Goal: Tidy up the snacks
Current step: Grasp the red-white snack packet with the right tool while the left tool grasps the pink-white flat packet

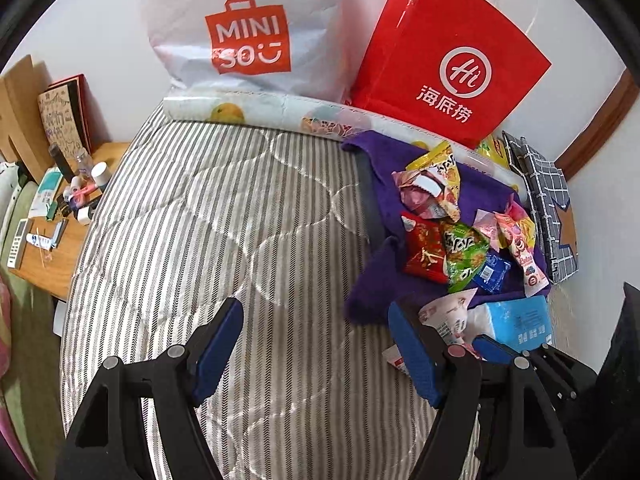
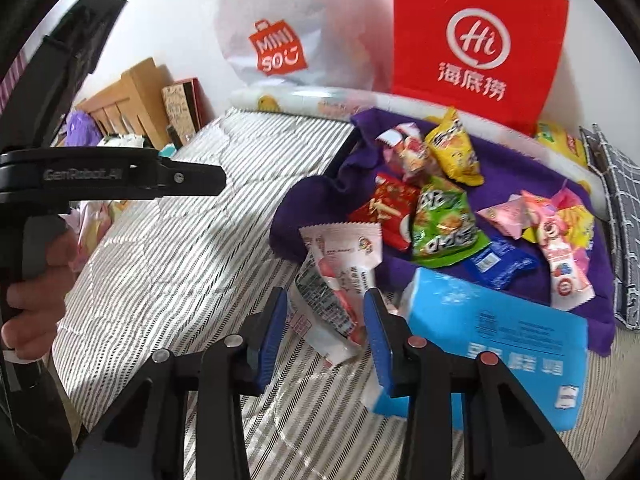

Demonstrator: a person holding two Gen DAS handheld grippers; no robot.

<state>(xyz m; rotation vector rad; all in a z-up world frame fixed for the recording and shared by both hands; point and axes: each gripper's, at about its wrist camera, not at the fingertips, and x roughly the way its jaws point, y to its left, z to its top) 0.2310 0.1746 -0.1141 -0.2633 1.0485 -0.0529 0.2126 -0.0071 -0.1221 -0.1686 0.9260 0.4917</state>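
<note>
Holding the left gripper (image 1: 316, 314) released low in the left wrist frame, jaws spread wide over bare striped quilt (image 1: 200, 220), gripping nothing. Showing its black body again at the upper left of the right wrist frame, with a hand (image 2: 36, 292) wrapping the handle at the left edge.

Bracketing a white-and-red snack packet (image 2: 340, 276) with the right gripper (image 2: 326, 300) at the lower centre of the right wrist frame, one blue pad on each side of the crinkled wrapper. Impossible to tell whether clenching it or merely straddling it. Resting the packet's top edge against the near border of a purple cloth (image 2: 500, 168).

Crowding the rest of the snacks onto that cloth, right of centre:
- Overlapping a red packet (image 2: 384, 208) with a green packet (image 2: 444, 220) just to its right.
- Lying above them, a yellow packet (image 2: 452, 152).
- Sitting below the green one, a small blue packet (image 2: 500, 260).
- Lying toward the right edge, a pink packet (image 2: 560, 248).

Pressing a light-blue tissue pack (image 2: 500, 320) against the gripper's right finger at the lower right. Leaning on the wall along the top, a white Miniso bag (image 2: 280, 48) and, right of it, a red paper bag (image 2: 480, 40). Cluttering the left edge of the left wrist frame, a wooden bedside table (image 1: 60, 248).
</note>
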